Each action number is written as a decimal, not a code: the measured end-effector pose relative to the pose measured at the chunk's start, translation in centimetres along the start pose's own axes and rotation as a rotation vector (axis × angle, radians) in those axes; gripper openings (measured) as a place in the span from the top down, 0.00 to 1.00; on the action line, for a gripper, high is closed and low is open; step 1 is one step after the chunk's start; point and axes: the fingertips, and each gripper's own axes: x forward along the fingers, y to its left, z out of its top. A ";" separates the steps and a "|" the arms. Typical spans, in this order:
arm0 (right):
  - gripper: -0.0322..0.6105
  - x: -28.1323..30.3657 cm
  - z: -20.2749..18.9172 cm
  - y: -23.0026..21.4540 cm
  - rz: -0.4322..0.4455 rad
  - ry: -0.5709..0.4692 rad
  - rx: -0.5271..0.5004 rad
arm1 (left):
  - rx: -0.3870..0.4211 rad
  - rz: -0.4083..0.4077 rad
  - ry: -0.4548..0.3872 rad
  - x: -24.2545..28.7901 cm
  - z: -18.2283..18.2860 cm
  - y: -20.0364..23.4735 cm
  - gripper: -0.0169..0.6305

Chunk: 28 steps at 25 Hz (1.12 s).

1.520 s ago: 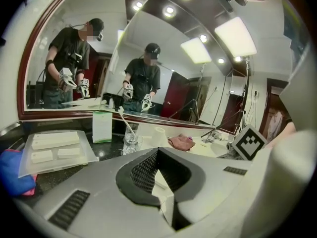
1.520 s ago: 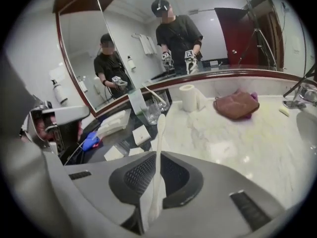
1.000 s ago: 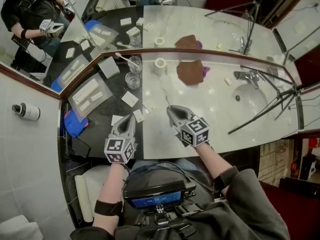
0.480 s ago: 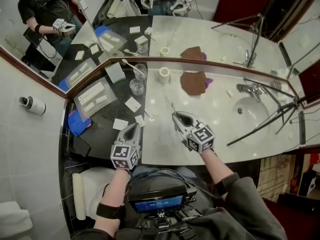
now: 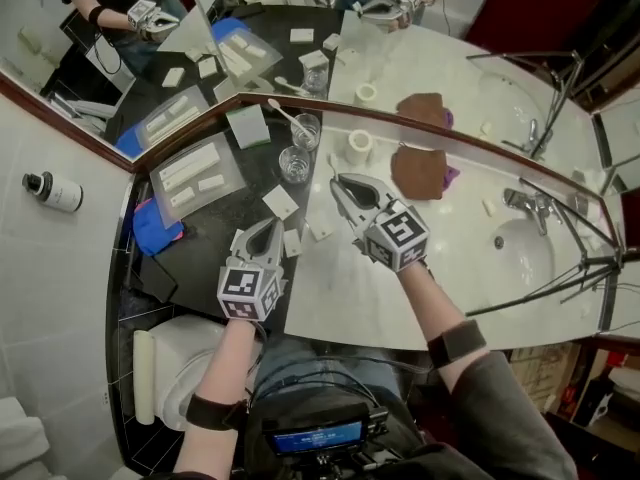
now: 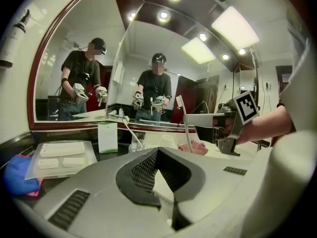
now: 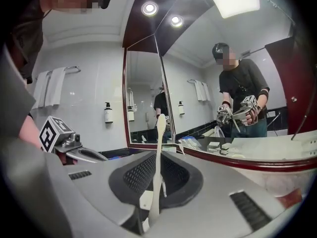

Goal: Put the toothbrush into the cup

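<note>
My right gripper point(image 5: 340, 186) is shut on a white toothbrush point(image 7: 159, 133), which stands upright between its jaws, head up. It hovers over the pale counter just right of an empty glass cup point(image 5: 293, 164). Behind that cup stands a second glass point(image 5: 305, 131) with another toothbrush in it. In the left gripper view the right gripper point(image 6: 198, 122) shows at the right, carrying the toothbrush point(image 6: 184, 118). My left gripper point(image 5: 270, 233) is shut and holds nothing, above the dark counter's edge.
A white roll point(image 5: 359, 146) and a brown cloth point(image 5: 418, 171) lie by the mirror. The sink point(image 5: 525, 258) and tap point(image 5: 522, 204) are at the right. A clear tray point(image 5: 195, 176), a blue cloth point(image 5: 155, 238) and white packets point(image 5: 280, 203) sit on the dark counter.
Both grippers have moved away from me toward the mirror. The right one, still carrying the toothbrush, has risen and come close to the glass cups.
</note>
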 end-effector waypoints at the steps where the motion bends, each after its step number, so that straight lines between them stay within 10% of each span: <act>1: 0.87 1.1 0.2 -0.4 0.007 -0.008 -0.001 | -0.004 0.007 -0.006 0.7 0.1 0.6 0.97; 16: 0.87 14.2 1.1 -2.8 0.104 -0.074 -0.068 | -0.025 0.091 -0.019 6.5 -2.2 7.1 0.97; 28: 0.87 18.1 -4.3 -1.6 0.143 0.085 -0.239 | -0.076 0.110 -0.013 7.0 -3.9 9.2 0.97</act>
